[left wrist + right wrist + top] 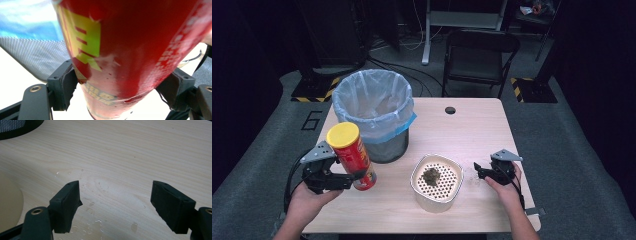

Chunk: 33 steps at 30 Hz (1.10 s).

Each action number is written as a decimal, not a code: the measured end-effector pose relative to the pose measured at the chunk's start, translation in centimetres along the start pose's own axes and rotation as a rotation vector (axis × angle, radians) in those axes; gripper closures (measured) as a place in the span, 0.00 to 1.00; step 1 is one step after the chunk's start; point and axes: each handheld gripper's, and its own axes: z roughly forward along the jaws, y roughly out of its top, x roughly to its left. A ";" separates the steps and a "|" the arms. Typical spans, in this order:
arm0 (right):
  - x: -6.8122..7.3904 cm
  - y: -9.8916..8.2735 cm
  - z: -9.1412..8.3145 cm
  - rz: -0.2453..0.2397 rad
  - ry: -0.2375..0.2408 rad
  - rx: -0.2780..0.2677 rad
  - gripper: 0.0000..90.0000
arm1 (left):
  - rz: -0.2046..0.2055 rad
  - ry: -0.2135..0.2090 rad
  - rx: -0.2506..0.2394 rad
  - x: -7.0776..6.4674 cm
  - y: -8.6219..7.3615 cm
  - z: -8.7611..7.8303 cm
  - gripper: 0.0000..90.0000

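Nearest me on the pale wooden table [492,125], my left gripper [354,179] clamps the lower part of the 1 red cylindrical snack can with a yellow lid [352,155], holding it tilted just above the near-left part of the surface, in front of the bin. The left gripper view gives what the high view cannot: both pads pressed flat on the can's [130,50] red wall, its base rim hanging clear of the tabletop.

My right gripper [478,171] sits low near the near-right edge, jaws spread wide with nothing between them. The right gripper view shows small water drops [96,221] on the bare wood under the gap [116,202].

Between the 2 grippers stands 1 cream square strainer bowl with a perforated insert [437,182], a dark clump of wet residue [431,176] in its middle.

Farther back at the far-left corner is 1 black mesh wastebasket lined with a clear bag [374,112]. The far-right half of the surface lies open, with 1 dark cable hole [450,110] by the far edge.
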 end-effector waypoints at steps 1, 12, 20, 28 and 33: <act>0.0 0.0 0.0 0.000 0.000 0.000 0.26 | 0.000 0.000 0.000 0.0 0.0 0.0 0.26; -0.1 -0.1 0.1 -0.001 0.000 0.007 0.26 | 0.027 0.011 0.003 -0.5 5.0 -2.7 0.26; -0.2 -0.2 0.2 0.000 0.001 0.007 0.26 | 0.057 0.009 0.011 -1.4 8.6 -4.2 0.26; 0.0 -0.2 0.4 -0.005 -0.001 0.013 0.26 | 0.076 0.008 0.030 -1.8 11.2 -5.0 0.26; 0.0 -0.2 0.4 -0.010 0.004 0.017 0.27 | 0.089 0.015 0.027 -2.0 12.6 -5.5 0.26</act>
